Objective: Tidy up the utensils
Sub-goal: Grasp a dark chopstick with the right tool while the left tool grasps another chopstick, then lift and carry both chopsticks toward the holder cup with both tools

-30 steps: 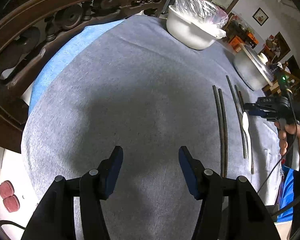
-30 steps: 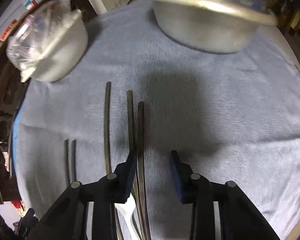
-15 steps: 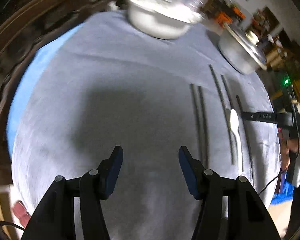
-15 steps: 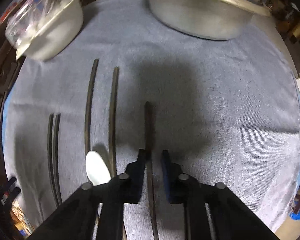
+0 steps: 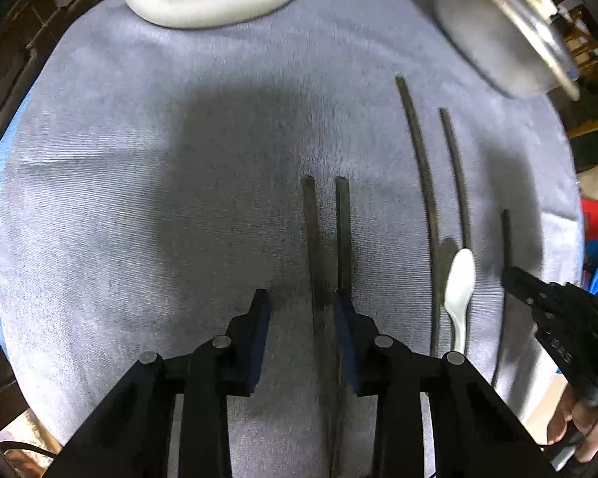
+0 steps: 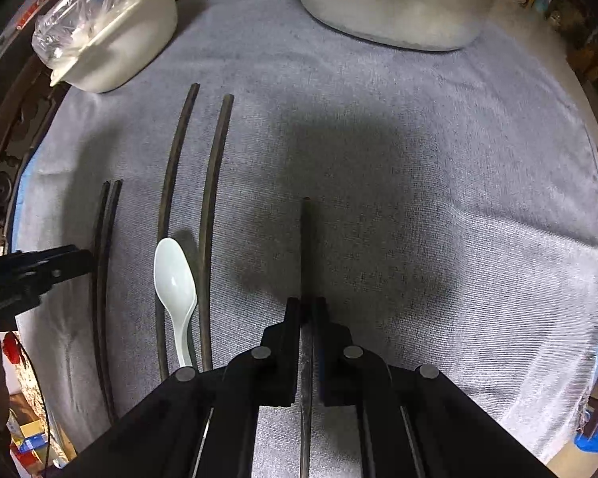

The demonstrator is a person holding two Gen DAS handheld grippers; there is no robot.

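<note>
**One dark stick pinched, a pair left lying**

A long dark thin chopstick point(image 6: 306, 247) is pinched between the closed jaws of the right gripper point(image 6: 305, 310), over the grey cloth point(image 6: 438, 199). The left gripper point(image 5: 299, 302) is spread wide above two dark chopsticks lying side by side point(image 5: 327, 231). A white plastic spoon point(image 6: 175, 275) is laid between two more sticks. No writing can be read.

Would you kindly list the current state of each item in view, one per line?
Right tool: shut on the lone chopstick.
Left tool: open, over the left pair.
Middle pair: flat, apart, flanking the spoon.
Spoon: flat, bowl up.
White bowl: upright, plastic bag inside.
Metal basin: upright; contents unseen.
</note>
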